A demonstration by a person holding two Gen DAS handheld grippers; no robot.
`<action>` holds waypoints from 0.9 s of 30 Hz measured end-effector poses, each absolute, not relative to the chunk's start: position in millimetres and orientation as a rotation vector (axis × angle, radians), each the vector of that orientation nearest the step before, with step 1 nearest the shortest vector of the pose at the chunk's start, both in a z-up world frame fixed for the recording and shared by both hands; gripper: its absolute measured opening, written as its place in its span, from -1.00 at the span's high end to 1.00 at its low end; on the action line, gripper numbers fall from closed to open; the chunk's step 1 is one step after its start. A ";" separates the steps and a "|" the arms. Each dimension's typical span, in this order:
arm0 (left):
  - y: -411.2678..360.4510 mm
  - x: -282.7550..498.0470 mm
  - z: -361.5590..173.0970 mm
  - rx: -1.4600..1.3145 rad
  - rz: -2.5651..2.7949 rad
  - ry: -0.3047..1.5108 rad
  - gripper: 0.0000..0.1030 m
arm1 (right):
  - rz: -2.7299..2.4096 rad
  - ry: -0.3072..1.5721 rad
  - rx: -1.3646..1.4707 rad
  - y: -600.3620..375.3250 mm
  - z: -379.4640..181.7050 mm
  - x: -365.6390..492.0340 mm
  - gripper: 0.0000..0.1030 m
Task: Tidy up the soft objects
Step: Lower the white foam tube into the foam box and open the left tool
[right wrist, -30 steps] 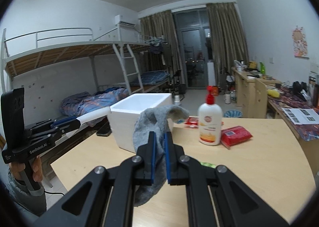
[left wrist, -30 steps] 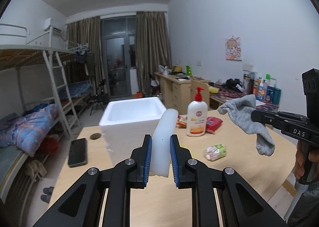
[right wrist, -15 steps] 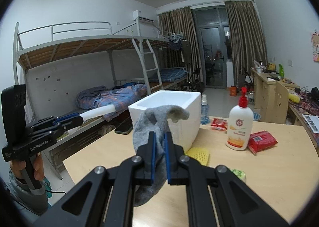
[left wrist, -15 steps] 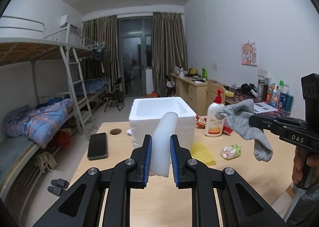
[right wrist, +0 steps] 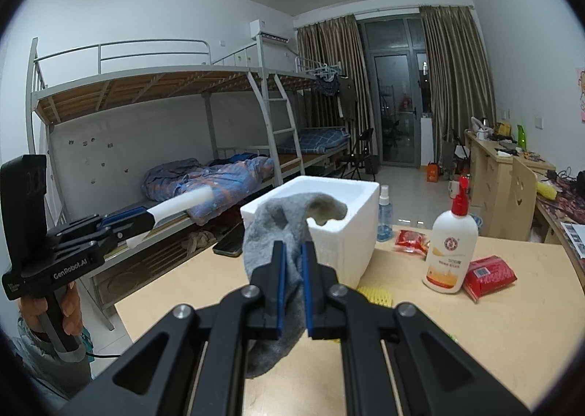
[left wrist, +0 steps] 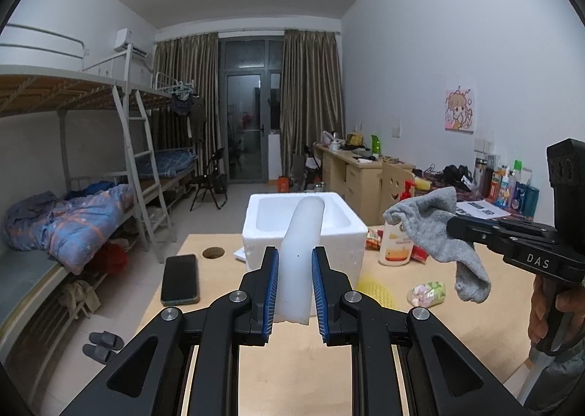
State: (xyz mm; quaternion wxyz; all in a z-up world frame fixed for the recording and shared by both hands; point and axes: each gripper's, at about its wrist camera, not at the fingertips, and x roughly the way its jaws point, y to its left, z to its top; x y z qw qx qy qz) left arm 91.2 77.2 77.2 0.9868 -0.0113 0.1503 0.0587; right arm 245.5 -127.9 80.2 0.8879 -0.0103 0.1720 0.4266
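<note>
You are holding 2 soft things above the table (left wrist: 256,361), the left gripper (left wrist: 294,291) clamped on a white foam strip (left wrist: 298,251) and the right gripper (right wrist: 292,275) pinching a grey sock (right wrist: 281,229), so I judge you are needing to lower both into the foam box (left wrist: 303,233) ahead.
</note>
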 end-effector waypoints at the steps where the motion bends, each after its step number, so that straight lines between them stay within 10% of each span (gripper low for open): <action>1: 77.5 92.8 78.6 -0.023 0.116 0.301 0.62 | 0.886 0.357 -0.022 -126.9 82.4 247.4 0.79; 27: 80.9 158.0 113.5 0.015 0.088 0.290 0.62 | 0.885 0.326 -0.073 -95.3 111.3 283.0 0.79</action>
